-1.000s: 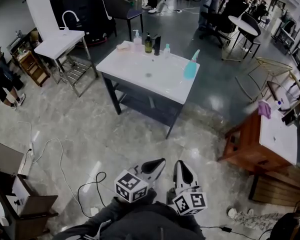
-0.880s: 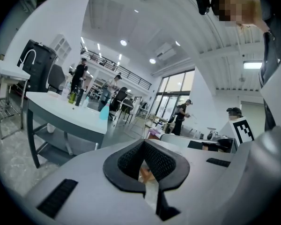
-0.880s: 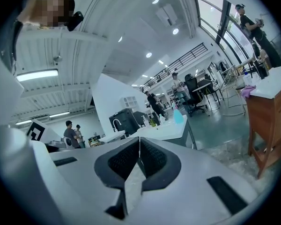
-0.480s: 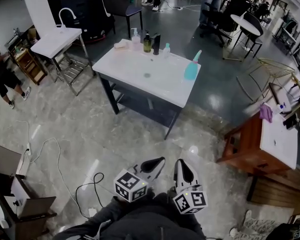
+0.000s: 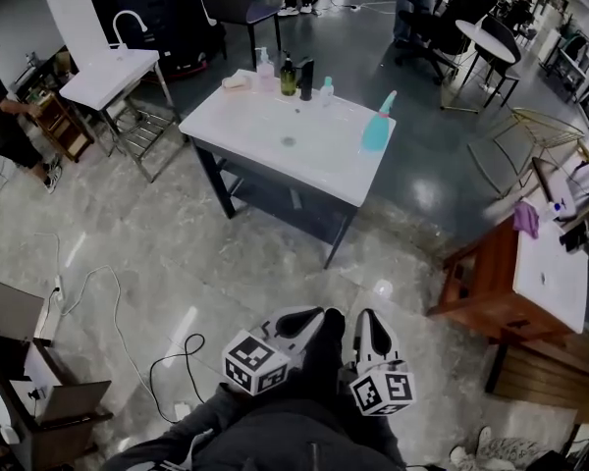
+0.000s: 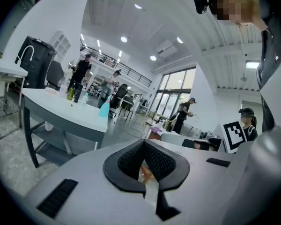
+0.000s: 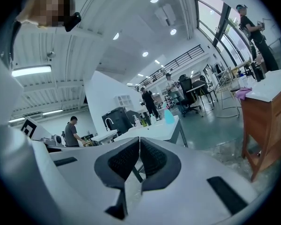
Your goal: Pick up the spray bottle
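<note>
Both shut: left gripper jaws together, tips touching, nothing clamped; right gripper likewise closed and empty. Side by side, low and near the wearer's body, one marker cube on each: left cube, right cube. Ahead across the grey floor, well apart from both grippers: one white-topped table on dark legs. One teal spray bottle upright near that table's right edge, apart from everything else on top. Four other bottles in a row at the far edge: clear pump bottle, dark green bottle, black bottle, small clear bottle. One pale item just left of the row, too small to identify. One drain spot mid-top. Further left, one second white sink stand with one curved faucet, one person beside it. Right side: one wooden cabinet with white top, one purple cloth on it. Lower left: cardboard boxes, one cable looping across the floor.
</note>
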`<state>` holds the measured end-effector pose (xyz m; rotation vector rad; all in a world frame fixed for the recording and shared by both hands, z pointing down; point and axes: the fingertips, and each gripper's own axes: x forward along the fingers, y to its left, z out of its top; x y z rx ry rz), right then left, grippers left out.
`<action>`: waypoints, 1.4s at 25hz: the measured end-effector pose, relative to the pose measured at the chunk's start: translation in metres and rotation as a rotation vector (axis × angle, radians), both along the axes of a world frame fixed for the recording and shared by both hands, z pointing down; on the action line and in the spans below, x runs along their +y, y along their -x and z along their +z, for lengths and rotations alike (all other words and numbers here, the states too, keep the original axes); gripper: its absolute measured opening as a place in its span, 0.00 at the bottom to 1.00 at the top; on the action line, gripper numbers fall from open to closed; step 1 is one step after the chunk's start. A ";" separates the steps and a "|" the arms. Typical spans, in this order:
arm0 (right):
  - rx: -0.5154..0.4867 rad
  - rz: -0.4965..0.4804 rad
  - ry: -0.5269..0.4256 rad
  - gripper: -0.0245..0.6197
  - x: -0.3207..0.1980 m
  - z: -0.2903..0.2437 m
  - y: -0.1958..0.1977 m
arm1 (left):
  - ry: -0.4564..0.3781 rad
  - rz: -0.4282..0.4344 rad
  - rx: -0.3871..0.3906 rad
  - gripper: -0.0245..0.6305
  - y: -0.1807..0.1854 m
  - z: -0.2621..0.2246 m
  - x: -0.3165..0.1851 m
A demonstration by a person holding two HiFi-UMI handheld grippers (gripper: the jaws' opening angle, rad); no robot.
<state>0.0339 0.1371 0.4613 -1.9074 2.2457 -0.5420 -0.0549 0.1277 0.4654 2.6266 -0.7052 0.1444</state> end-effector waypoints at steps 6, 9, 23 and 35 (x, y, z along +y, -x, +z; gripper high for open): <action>-0.001 -0.053 -0.015 0.05 -0.035 -0.007 0.002 | -0.003 -0.033 -0.008 0.05 -0.005 -0.006 -0.036; 0.006 -0.069 -0.025 0.05 -0.057 -0.012 -0.006 | -0.016 -0.031 -0.004 0.05 -0.020 -0.011 -0.060; 0.032 -0.148 -0.030 0.05 -0.166 -0.020 -0.046 | -0.018 -0.106 0.003 0.05 -0.058 -0.014 -0.155; 0.019 -0.214 -0.034 0.05 -0.224 -0.020 -0.068 | -0.016 -0.143 -0.006 0.05 -0.092 -0.009 -0.210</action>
